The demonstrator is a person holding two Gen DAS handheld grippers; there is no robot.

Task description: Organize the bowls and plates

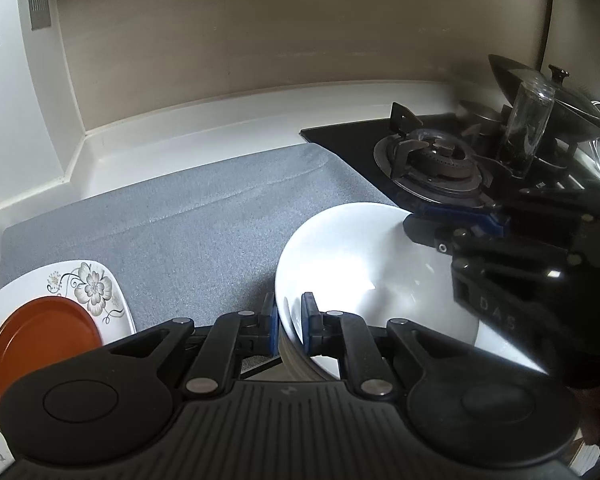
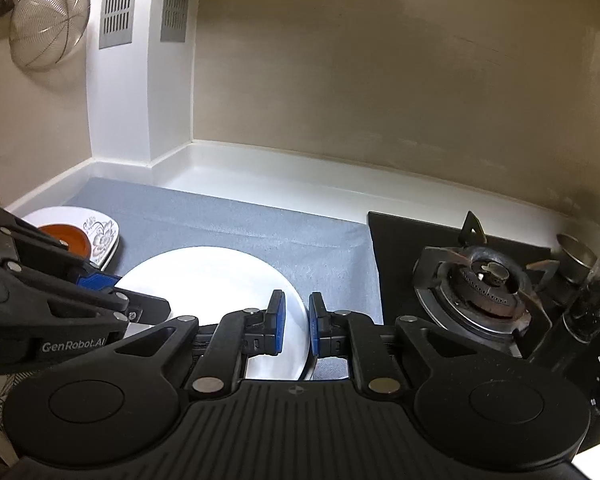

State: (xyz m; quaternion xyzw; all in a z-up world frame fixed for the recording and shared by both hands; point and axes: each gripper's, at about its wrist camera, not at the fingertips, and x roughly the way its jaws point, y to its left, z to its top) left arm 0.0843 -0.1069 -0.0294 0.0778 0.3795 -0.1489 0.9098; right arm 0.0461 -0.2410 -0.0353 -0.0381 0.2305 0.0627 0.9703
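Observation:
A large white bowl (image 1: 364, 264) is held over the grey mat (image 1: 180, 220); it also shows in the right wrist view (image 2: 220, 276). My left gripper (image 1: 290, 326) is shut on the bowl's near-left rim. My right gripper (image 2: 297, 326) is shut on the opposite rim, and it shows in the left wrist view (image 1: 460, 220) at the bowl's far right edge. A small orange plate (image 1: 40, 344) lies on a white flower-patterned square plate (image 1: 96, 288) at the left; both show in the right wrist view, orange plate (image 2: 66, 236) and patterned plate (image 2: 102, 236).
A black gas hob (image 1: 432, 160) lies right of the mat, with a burner (image 2: 484, 284), a glass jar (image 1: 528, 128) and a lidded dark pan (image 1: 556, 96). A wire strainer (image 2: 48, 20) hangs on the left wall. The white counter back edge (image 1: 220, 120) meets the beige wall.

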